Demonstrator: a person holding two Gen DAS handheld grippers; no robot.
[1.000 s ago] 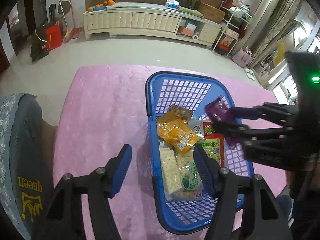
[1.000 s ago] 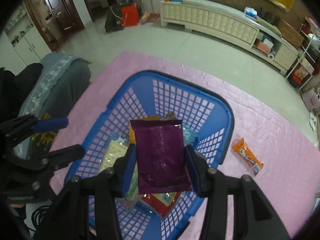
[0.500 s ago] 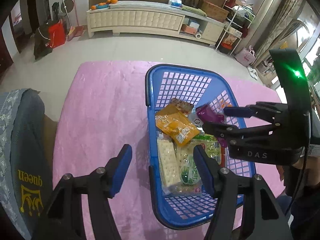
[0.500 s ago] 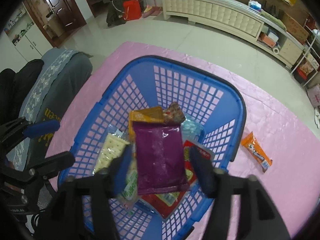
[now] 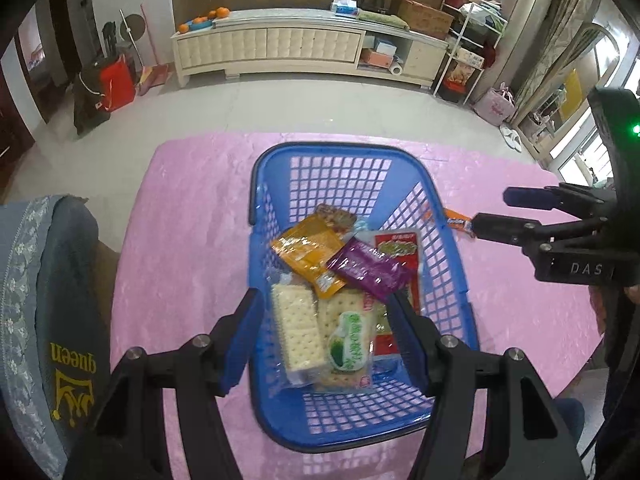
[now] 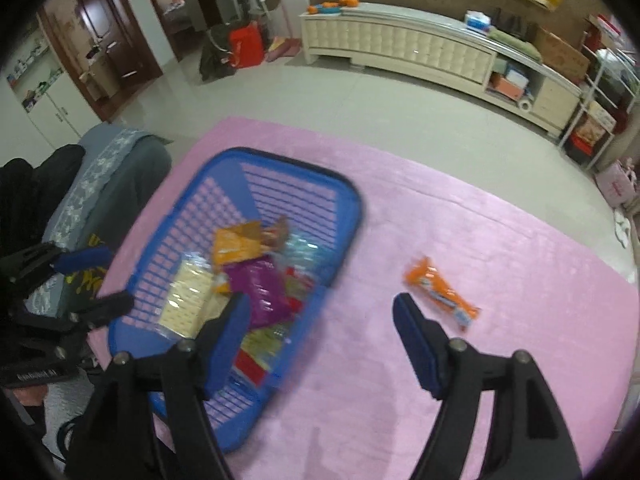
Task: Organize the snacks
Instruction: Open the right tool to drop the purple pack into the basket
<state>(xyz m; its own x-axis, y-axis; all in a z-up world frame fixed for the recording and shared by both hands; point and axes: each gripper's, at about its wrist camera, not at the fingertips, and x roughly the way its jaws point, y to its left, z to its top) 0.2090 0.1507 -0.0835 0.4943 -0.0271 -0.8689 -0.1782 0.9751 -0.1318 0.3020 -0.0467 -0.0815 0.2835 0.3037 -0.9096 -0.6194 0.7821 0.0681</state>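
Observation:
A blue plastic basket (image 5: 340,168) stands on the pink tablecloth (image 5: 188,216) and holds several snack packets. The purple packet (image 5: 370,270) lies on top of them, free of any gripper; it also shows in the right wrist view (image 6: 266,292). My left gripper (image 5: 326,330) is open and empty, its fingers straddling the basket's near left wall. My right gripper (image 6: 322,344) is open and empty, to the right of the basket (image 6: 348,216), above bare cloth. An orange snack packet (image 6: 440,292) lies on the cloth just beyond its right finger.
A grey chair back with "queen" printed on it (image 5: 52,320) stands at the table's left edge. The pink cloth (image 6: 500,240) stretches right of the basket. A cream cabinet (image 5: 304,44) stands across the floor.
My right gripper opened and let the purple packet drop into the basket, then drew away to the right toward the orange packet. The left gripper stayed open by the basket.

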